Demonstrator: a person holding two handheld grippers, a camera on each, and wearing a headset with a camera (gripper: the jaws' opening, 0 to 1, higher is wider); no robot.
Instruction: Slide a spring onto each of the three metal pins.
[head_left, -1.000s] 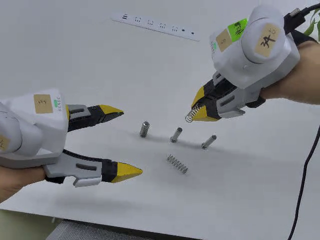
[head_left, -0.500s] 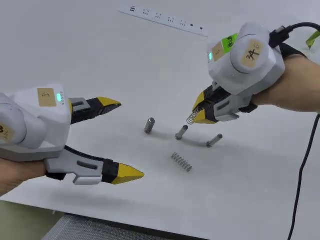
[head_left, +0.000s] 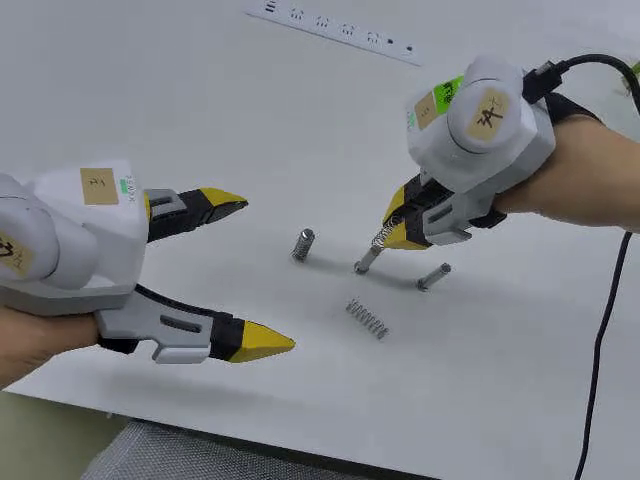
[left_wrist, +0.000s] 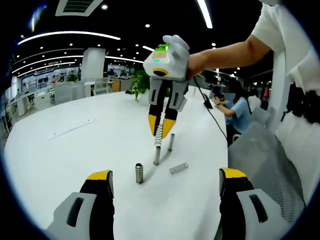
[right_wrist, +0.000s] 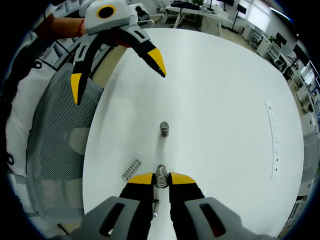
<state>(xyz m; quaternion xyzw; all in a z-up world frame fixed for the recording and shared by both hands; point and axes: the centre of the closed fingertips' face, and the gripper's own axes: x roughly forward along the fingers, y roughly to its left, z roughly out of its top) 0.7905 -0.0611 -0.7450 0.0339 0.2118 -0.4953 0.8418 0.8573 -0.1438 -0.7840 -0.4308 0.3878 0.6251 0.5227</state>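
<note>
Centrally, the right gripper (head_left: 392, 232) pinched a thin coiled steel spring (head_left: 381, 236) between its yellow-tipped jaws, the coil's lower end at the top of the middle metal pin (head_left: 367, 259). Left of it stood a spring-sleeved pin (head_left: 303, 244); right of it, a bare pin (head_left: 433, 277). A loose spring (head_left: 366, 318) lay nearer on the white table (head_left: 200, 120). The left gripper (head_left: 262, 276) hovered well left, its jaws spread and empty. A white power strip (head_left: 335, 30) lay far off, and a black cable (head_left: 601, 340) ran along the right.

Shiny metal spring (left_wrist: 158, 135), pin (head_left: 433, 277); matt white table (head_left: 180, 110).
</note>
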